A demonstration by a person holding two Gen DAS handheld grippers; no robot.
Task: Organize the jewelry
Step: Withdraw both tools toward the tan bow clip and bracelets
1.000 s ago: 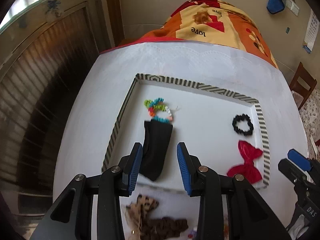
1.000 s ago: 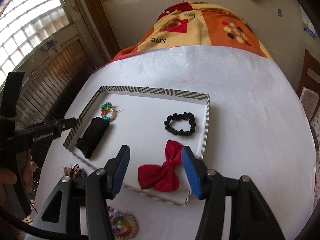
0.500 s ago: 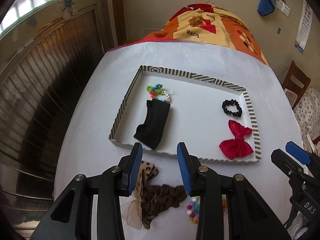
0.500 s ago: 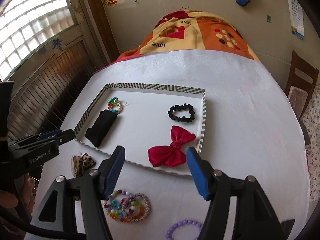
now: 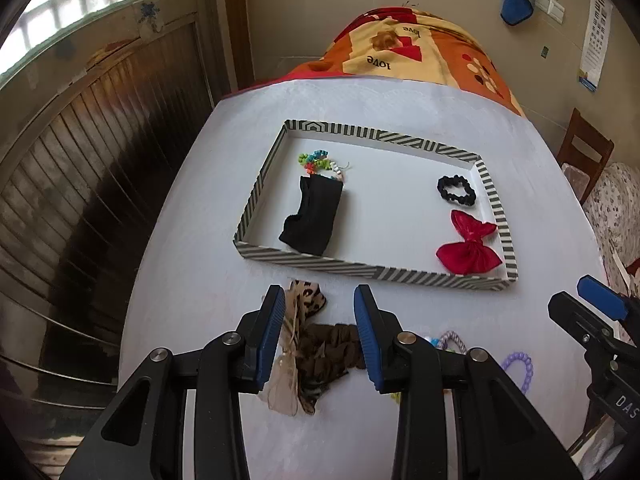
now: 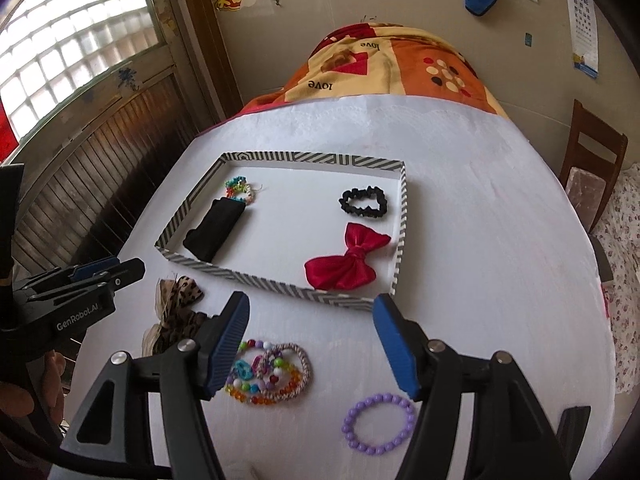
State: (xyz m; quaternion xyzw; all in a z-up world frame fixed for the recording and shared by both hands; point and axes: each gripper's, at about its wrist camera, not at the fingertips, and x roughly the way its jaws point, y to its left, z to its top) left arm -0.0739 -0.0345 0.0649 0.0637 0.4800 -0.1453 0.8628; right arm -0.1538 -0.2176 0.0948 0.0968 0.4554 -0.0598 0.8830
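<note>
You are holding your left gripper [image 5: 318, 334] with its jaws apart above the leopard-print hair bow [image 5: 306, 344], and your right gripper [image 6: 310, 344] likewise spread over the beaded bracelets [image 6: 272, 372]. Farther off, the striped tray [image 6: 280, 280] is holding a black cloth [image 6: 214, 230], red bow [image 6: 346, 260] and black scrunchie [image 6: 364, 202].

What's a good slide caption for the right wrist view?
Open right gripper hovers over beaded bracelets and a purple bracelet, near the striped tray holding a red bow.

Striped-rim tray [image 6: 280, 283] holds four items: black band [image 6: 214, 230] lying over the bead bracelet [image 6: 239, 189], black scrunchie [image 6: 363, 201], red bow [image 6: 347, 260]. Outside, on the cloth: leopard bow [image 6: 178, 304], multicolour bead pile [image 6: 269, 372], purple bracelet [image 6: 378, 424].
</note>
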